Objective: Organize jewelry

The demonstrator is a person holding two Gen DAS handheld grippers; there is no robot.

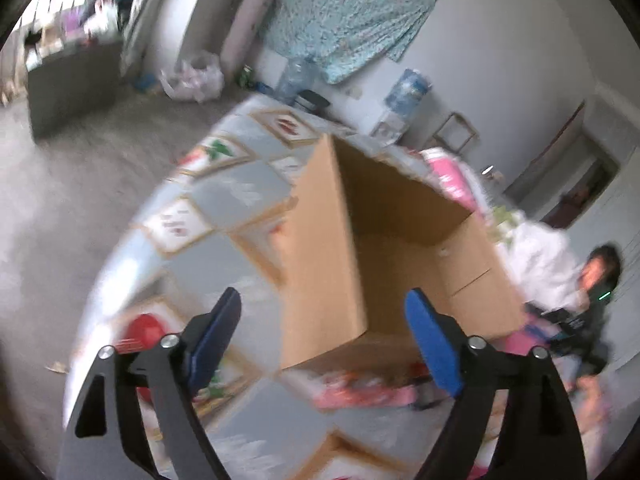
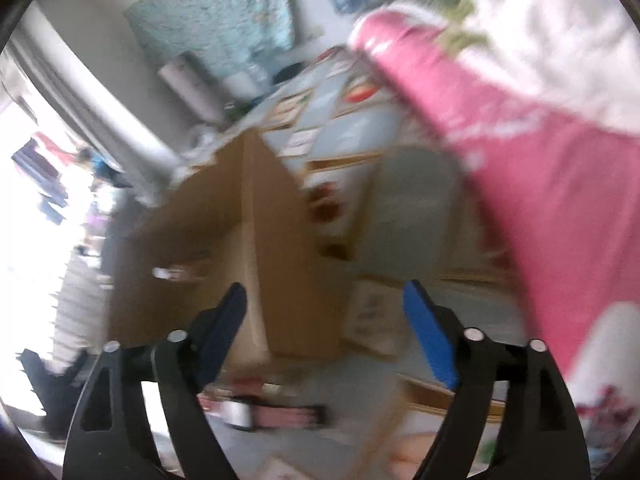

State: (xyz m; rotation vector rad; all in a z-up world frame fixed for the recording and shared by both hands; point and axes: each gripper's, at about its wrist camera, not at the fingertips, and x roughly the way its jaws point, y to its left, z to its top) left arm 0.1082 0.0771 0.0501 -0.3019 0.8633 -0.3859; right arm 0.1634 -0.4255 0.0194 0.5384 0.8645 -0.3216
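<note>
Cardboard fills the middle of both views: an open brown box (image 1: 384, 240) stands on a table covered by a grey-blue cloth (image 1: 240, 188) printed with framed fruit pictures. Both pictures are smeared by motion, so small things are hard to read.

Left gripper (image 1: 324, 336) hangs above the table in front of the box, its blue pads spread wide with nothing between them; the near corner of the box shows through the gap. A red ball-like shape (image 1: 146, 330) sits on the cloth just left of its left finger.

Right gripper (image 2: 324, 332) is likewise spread wide and holds nothing. It points down at the box (image 2: 256, 248) from the other side, the box's near edge showing between the fingers.

Below the box, close to the grippers, lies a low pink case (image 1: 360, 394), which I take for the jewelry holder; its contents are too blurred to make out. In the right wrist view the same pink thing (image 2: 280, 416) lies on the cloth under the gripper, with something silvery at its left end.

A pink and white bundle of fabric (image 2: 540, 152) fills the right side of that view. A patterned teal cloth (image 1: 344, 12) hangs on the far wall, with a water bottle (image 1: 408, 94) below it.
</note>
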